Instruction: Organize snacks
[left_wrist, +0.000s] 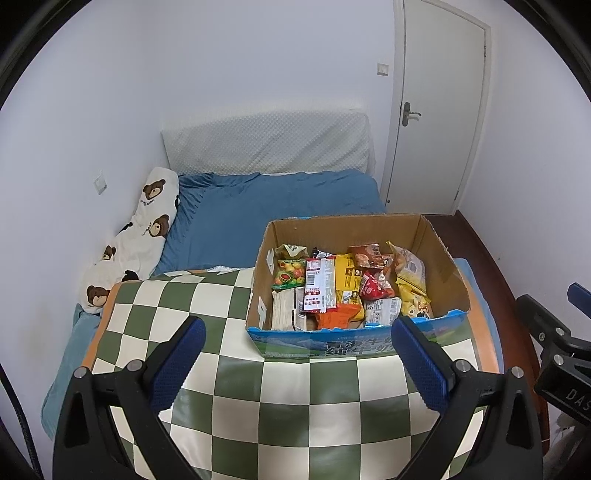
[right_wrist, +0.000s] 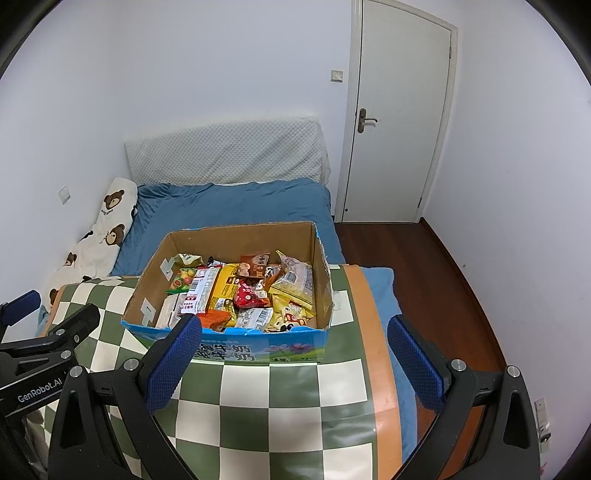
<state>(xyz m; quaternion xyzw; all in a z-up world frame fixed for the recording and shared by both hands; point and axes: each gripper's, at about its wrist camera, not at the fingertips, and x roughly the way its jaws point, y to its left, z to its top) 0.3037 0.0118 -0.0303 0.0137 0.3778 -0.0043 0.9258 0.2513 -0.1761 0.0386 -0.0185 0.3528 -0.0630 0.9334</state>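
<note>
At the far left we see a bear-print pillow (left_wrist: 136, 236) lying along the wall on a bed with a blue sheet (left_wrist: 258, 214). In front of it a green-and-white checked cloth (left_wrist: 207, 321) covers the surface. Our left gripper (left_wrist: 298, 360) hovers over this cloth with its jaws spread wide and nothing between them.

Moving right, a cardboard box (left_wrist: 439, 258) stands on the cloth, its top open and its near wall printed blue and green. Inside lie the snacks (left_wrist: 347, 284), packed close and overlapping: a green packet with fruit on it (left_wrist: 290, 277) at the left, a red-and-white wrapper (left_wrist: 319, 284) beside it, a yellow pack (left_wrist: 347, 275) in the middle, a red pouch (left_wrist: 375, 284) next, and yellow bags (left_wrist: 410, 273) leaning against the right wall.

Our right gripper (right_wrist: 294, 347) hangs just before the box's near right corner, jaws likewise wide apart and empty. Beyond it are the wooden floor (right_wrist: 424, 266) and a closed white door (right_wrist: 399, 110).
</note>
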